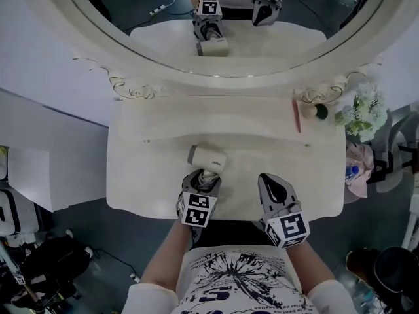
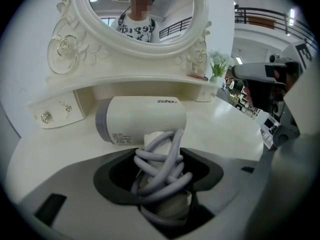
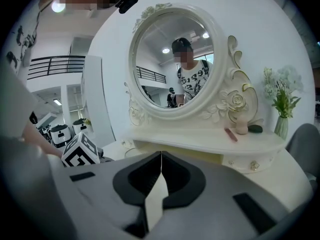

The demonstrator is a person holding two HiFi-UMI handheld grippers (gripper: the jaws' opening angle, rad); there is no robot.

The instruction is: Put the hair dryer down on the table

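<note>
The hair dryer [image 1: 207,157] is low over the front part of the white dressing table [image 1: 275,149], a little left of the middle and near the front edge. Its cream barrel lies crosswise, with the grey end toward the table's left edge. From these views I cannot tell whether the barrel rests on the tabletop or hangs just above it.

The left gripper [image 1: 204,175] comes in from the front edge and has the dryer by its handle. The jaws stand wide and close round the handle, which points back toward the person. A grey cord [image 2: 165,169] is wound over the handle in several loops and fills the space between the pads.

The right gripper [image 1: 265,178] is over the front edge, right of the middle and apart from the dryer. Its jaws are pressed together with nothing between them.

At the back edge a raised shelf [image 1: 196,106] runs under the oval mirror [image 1: 131,12]. Toward the shelf's right end lies a thin red stick [image 1: 296,116], with a dark green round thing [image 1: 321,112] just beside it. White flowers [image 1: 363,110] stand at the back right corner
</note>
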